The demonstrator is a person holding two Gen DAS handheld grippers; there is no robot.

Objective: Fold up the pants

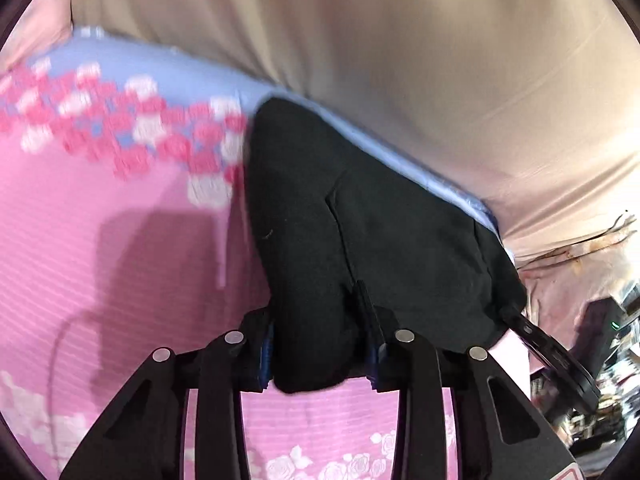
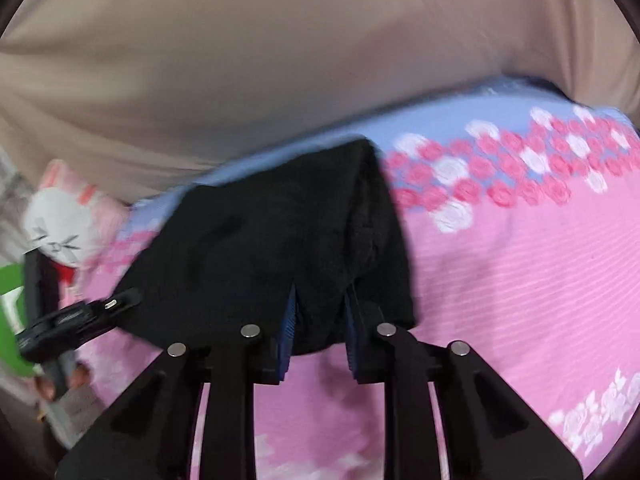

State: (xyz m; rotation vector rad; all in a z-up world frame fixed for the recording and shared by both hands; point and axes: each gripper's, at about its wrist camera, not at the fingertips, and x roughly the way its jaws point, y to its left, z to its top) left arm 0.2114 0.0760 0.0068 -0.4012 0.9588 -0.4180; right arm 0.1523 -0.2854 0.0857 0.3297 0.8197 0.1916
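Black pants (image 1: pixel 360 240) lie on a pink rose-print bedspread (image 1: pixel 120 260); beige wall (image 1: pixel 360 40) behind. Left hand-held gripper (image 1: pixel 318 356) and right hand-held gripper (image 2: pixel 320 340) each pinch the pants. Plush rabbit (image 2: pixel 64 224) at left.

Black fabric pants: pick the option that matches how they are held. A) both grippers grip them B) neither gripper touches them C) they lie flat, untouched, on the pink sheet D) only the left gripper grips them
A: the black fabric pants are pinched in the left gripper and in the right gripper.
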